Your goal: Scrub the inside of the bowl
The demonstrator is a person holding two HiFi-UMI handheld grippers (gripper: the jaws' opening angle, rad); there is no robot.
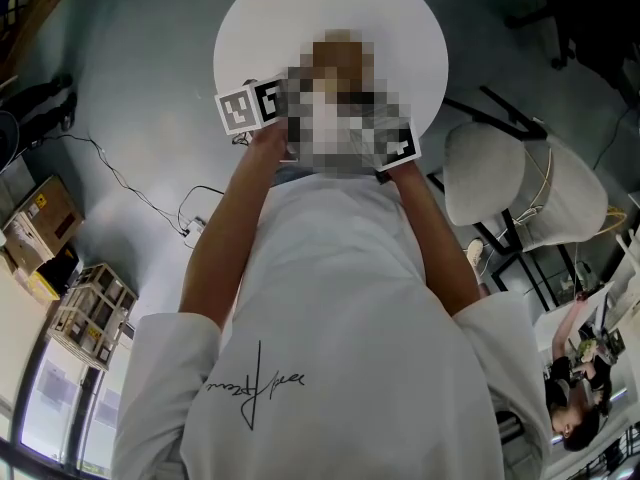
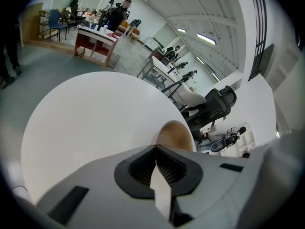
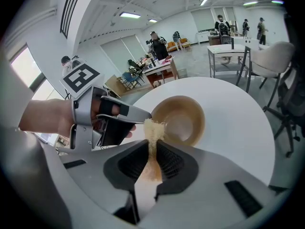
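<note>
At the bowl [image 3: 183,120] rim — right claw [image 3: 153,148] pinches a sponge [image 3: 153,129].

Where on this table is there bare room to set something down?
The table is bare beyond the bowl and on both sides of it. It is crowded only at the bowl's near side, where the left gripper and the sponge in the right gripper meet.

We hold both forearms forward, the left arm [image 1: 222,243] and the right arm [image 1: 438,243] nearly side by side. Our left hand [image 3: 43,116] is wrapped round the grip of the left gripper [image 2: 156,148], and its jaws stand together at the tips. The right gripper [image 3: 152,142] is just to its right, with its jaws pressed on a yellowish sponge [image 3: 153,127] that sticks out past them.
</note>
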